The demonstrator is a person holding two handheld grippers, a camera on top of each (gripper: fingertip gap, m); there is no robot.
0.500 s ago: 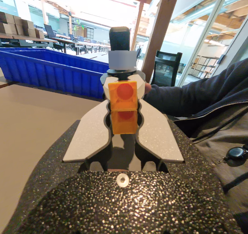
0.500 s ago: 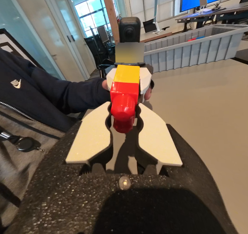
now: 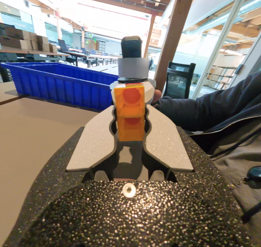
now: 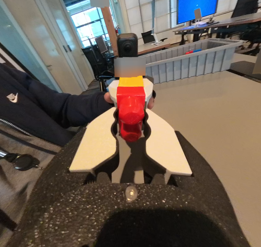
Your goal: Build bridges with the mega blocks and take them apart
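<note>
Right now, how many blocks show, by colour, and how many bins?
Yellow-orange blocks: 1, held in the left gripper
Red blocks: 1, held in the right gripper
Blue bins: 1
Grey bins: 1
Total: 4

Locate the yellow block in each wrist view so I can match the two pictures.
Left wrist view: yellow block at centre, hollow underside facing the camera, between this gripper's fingertips.
Right wrist view: yellow block just above centre, behind the red block, held by the far gripper.
Shared landmark: the person's dark sleeve.
</note>
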